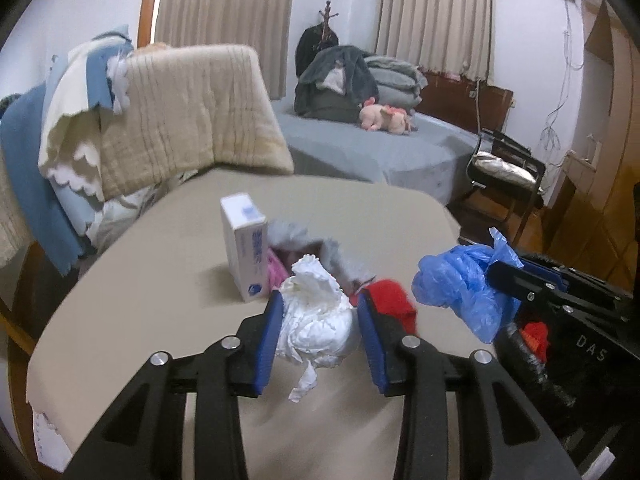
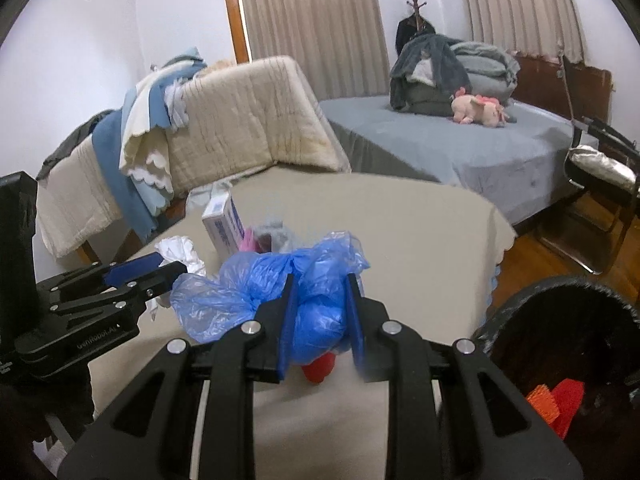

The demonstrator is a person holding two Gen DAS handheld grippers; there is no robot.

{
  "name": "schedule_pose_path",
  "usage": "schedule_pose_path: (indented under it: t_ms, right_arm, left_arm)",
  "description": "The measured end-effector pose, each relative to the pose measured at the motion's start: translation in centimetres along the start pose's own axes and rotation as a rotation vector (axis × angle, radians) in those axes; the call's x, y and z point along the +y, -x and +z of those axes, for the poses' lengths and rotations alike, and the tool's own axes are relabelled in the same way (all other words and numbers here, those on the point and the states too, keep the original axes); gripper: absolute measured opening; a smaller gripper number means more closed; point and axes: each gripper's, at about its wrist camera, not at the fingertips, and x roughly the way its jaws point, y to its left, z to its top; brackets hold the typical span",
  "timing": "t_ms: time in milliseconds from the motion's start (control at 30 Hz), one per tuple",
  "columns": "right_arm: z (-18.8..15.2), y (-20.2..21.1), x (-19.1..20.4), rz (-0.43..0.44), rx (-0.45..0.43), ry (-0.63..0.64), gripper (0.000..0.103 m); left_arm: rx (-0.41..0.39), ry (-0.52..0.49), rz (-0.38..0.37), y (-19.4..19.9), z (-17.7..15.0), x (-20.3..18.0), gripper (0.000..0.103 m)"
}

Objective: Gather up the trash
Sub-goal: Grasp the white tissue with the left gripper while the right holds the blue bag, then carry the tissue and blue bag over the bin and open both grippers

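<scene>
- Left gripper [image 1: 318,316]: blue pads clamp a crumpled white tissue wad [image 1: 316,316] from both sides; wad bulges above the pads and a torn strip dangles below; wad appears clear of the table
- Right gripper [image 2: 320,316]: jaws closed on a bunched blue plastic bag [image 2: 276,288]; bag balloons out to the left of the fingers and frills upward; in the left wrist view the same bag hangs off the gripper at right edge of frame
- Table [image 1: 132,304]: covered in beige cloth, scalloped edge visible in right wrist view; both grippers sit above its near part, close side by side
- White box with blue print [image 1: 244,246]: upright on the table, beyond the left gripper; pink packet [image 1: 274,270] leans just beside its right face; grey-white crumpled scrap behind that, blurred
- Red item [image 1: 394,300]: on the table just right of the left gripper's right finger; blurred, kind cannot be told; in the right wrist view a red piece shows below the bag
- Black bin [image 2: 560,340]: low right of the right wrist view, beside the table edge; dark inside, red-orange scraps [image 2: 560,400] lie within
- Background: chair draped in beige quilt and blue cloths; bed with grey sheet, folded blankets, pink plush toy
</scene>
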Motion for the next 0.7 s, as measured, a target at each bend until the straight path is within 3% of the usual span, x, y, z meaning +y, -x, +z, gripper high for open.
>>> schedule_pose_path:
  t_ms: [333, 700]
  right_arm:
    - [2.0, 5.3, -3.4, -0.083, -0.105, -0.035, 0.023]
    - [1.2, 10.7, -9.4, -0.227, -0.158, -0.093, 0.023]
  left_arm:
    - [-0.064, -0.059, -0.079, 1.6, 2.4, -4.3, 0.038]
    - [-0.104, -0.138, -0.206, 1.9, 3.9, -11.2, 0.038]
